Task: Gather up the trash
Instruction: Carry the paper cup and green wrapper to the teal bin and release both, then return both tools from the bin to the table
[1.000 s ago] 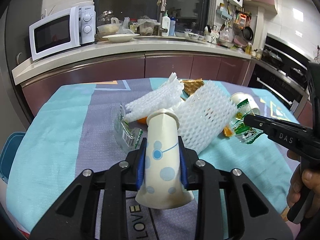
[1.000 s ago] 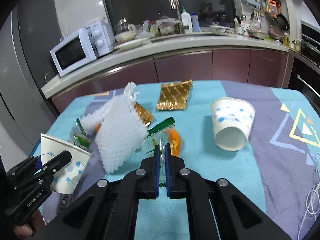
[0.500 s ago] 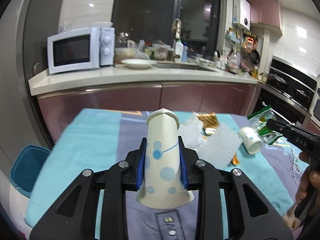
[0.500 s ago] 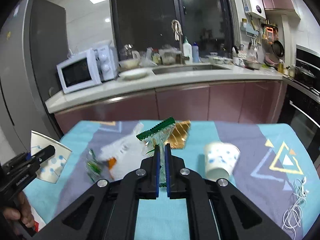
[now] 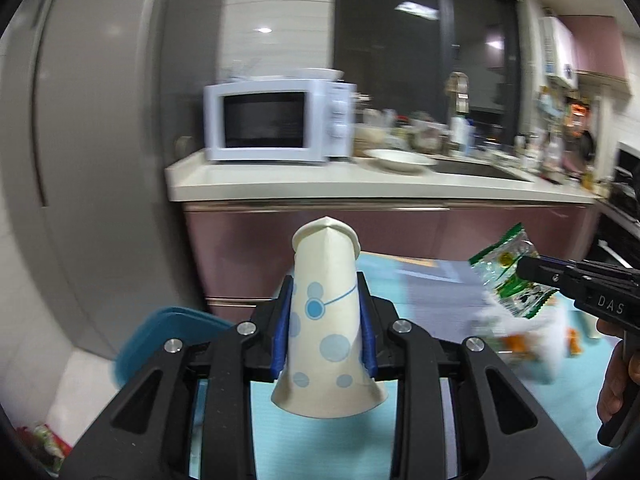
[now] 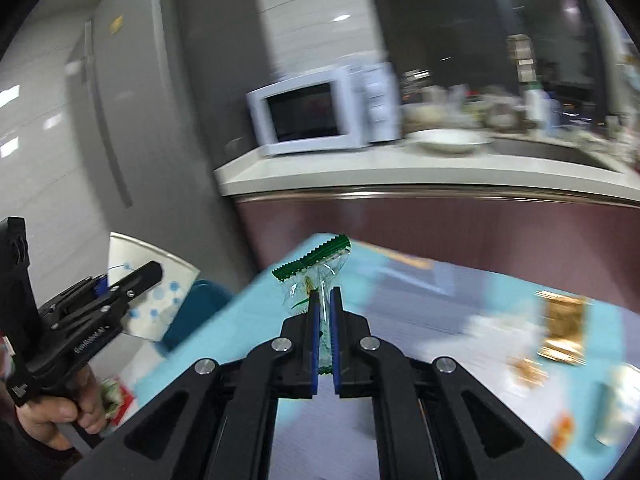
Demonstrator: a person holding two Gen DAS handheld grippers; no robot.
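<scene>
While both views are smeared by motion blur, the two grips read clearly. The left gripper [image 5: 325,322] is clamped on a white paper cup with blue dots [image 5: 326,320], squeezed flat between the blue pads [image 5: 280,336] so that its rolled rim pinches into a peak pointing away from the camera. In the right wrist view the same cup [image 6: 154,280] sits in the left gripper [image 6: 132,280] at the left edge, held up off the table, with the person's left hand [image 6: 56,408] wrapped round the handle.

The right gripper [image 6: 325,308] is closed to a narrow slit on a clear plastic snack wrapper with a green serrated edge [image 6: 314,276], which stands up above the fingertips. From the left wrist view this wrapper [image 5: 508,276] hangs in the air at the tip of the right gripper [image 5: 528,270], above the teal and grey patterned tablecloth [image 5: 436,292].

A teal plastic bin [image 5: 160,334] stands on the floor beside the table's near-left corner, just below the left gripper. More litter lies blurred on the cloth: a gold foil packet [image 6: 562,330] and orange scraps [image 6: 528,372]. Behind, a white microwave [image 5: 276,122] and a white plate [image 5: 400,158] sit on the pale counter [image 5: 320,186].
</scene>
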